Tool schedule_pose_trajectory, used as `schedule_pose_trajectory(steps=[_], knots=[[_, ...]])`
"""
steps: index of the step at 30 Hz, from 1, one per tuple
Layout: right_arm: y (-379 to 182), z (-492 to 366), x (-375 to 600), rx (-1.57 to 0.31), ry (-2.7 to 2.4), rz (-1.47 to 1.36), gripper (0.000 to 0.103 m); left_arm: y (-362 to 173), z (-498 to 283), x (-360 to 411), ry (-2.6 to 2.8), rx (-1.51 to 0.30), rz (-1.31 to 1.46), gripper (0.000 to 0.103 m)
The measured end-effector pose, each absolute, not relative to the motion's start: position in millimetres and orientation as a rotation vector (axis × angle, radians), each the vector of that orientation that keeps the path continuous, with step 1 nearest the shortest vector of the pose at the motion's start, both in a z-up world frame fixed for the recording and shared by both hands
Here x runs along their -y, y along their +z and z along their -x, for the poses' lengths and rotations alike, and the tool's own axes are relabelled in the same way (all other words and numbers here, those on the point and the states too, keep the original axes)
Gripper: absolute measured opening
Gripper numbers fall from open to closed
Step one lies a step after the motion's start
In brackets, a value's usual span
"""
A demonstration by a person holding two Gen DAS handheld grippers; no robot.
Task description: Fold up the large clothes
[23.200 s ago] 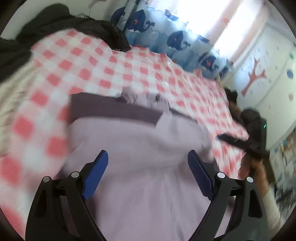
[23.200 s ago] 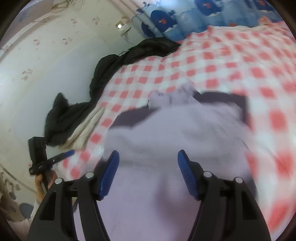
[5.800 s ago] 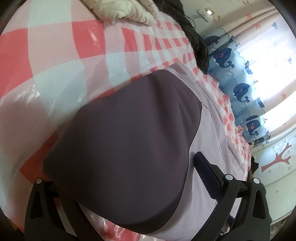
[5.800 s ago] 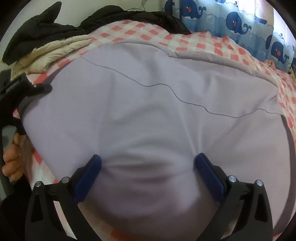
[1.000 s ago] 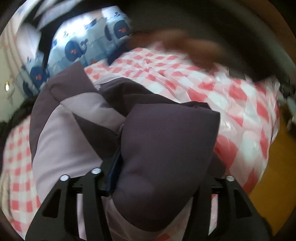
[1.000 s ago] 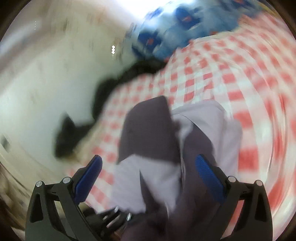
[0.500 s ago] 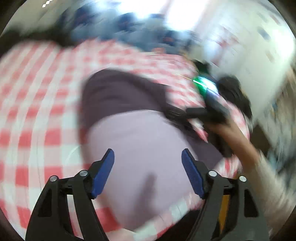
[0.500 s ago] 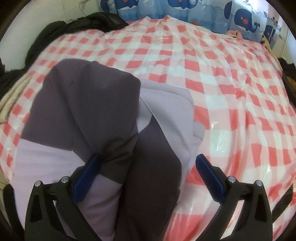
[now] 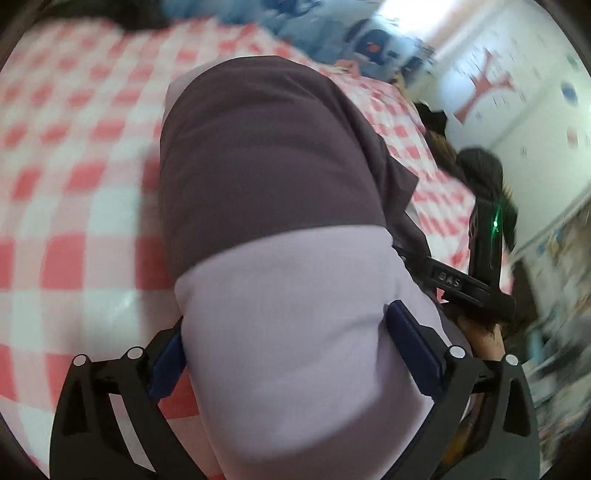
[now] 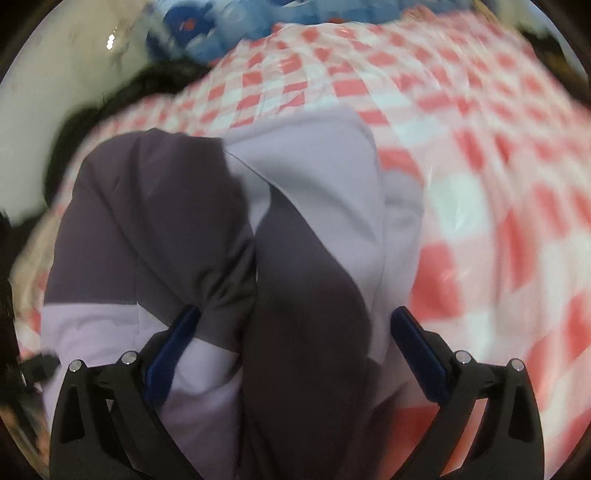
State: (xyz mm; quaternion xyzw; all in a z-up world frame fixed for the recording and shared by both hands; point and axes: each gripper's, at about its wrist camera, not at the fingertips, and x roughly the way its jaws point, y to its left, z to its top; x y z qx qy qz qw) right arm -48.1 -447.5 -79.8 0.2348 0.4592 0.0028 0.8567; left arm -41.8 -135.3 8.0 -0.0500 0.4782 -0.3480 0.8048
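Right now the folded jacket [image 9: 280, 229] lies as a thick bundle on the red-and-white checked bed cover [image 9: 70, 155], near the cover's closer edge. It is lilac with dark purple panels: in the left wrist view a dark panel covers the far half and the pale lilac half bulges toward the camera; in the right wrist view the jacket [image 10: 295, 206] shows two dark folds running side by side down its middle, with lilac cloth to the right of them and a lilac band at the lower left.

The left gripper [image 9: 284, 339] has just been opening and its jaws stand spread wide — the lilac end of the bundle sits between the blue pads [image 9: 410, 332], and whether they touch the cloth I cannot tell. The right gripper [image 10: 295, 343] is also spread wide, hovering low over the dark folds, with the left pad just at the crease and the right pad over the jacket's right edge; nothing is pinched.

Beyond the bundle, the checked cover stretches away to a dark heap of clothing [image 10: 122, 92] by the wall and a blue whale-print curtain [image 9: 354, 33]. In the left wrist view the right gripper's black body [image 9: 476, 284] shows just beside the jacket — both views are motion-blurred.
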Motion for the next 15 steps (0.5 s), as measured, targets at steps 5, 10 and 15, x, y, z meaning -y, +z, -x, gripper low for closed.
schedule_pose_trajectory(steps=[5,10,15], knots=[[-63.4,65.1,395.6,-0.826,0.096,-0.569,0.097,56.5,81.4,84.5,-0.651,-0.859,-0.013,0.086],[-31.2,43.4,288.8,-0.789,0.317,-0.536,0.097,78.1,90.4,-10.3,-0.417,-0.862,-0.030,0.086],[-31.5,20.0,210.3,-0.915,0.331,-0.271,0.097,24.5,64.5,-77.7,-0.374,-1.048,0.169,0.087]])
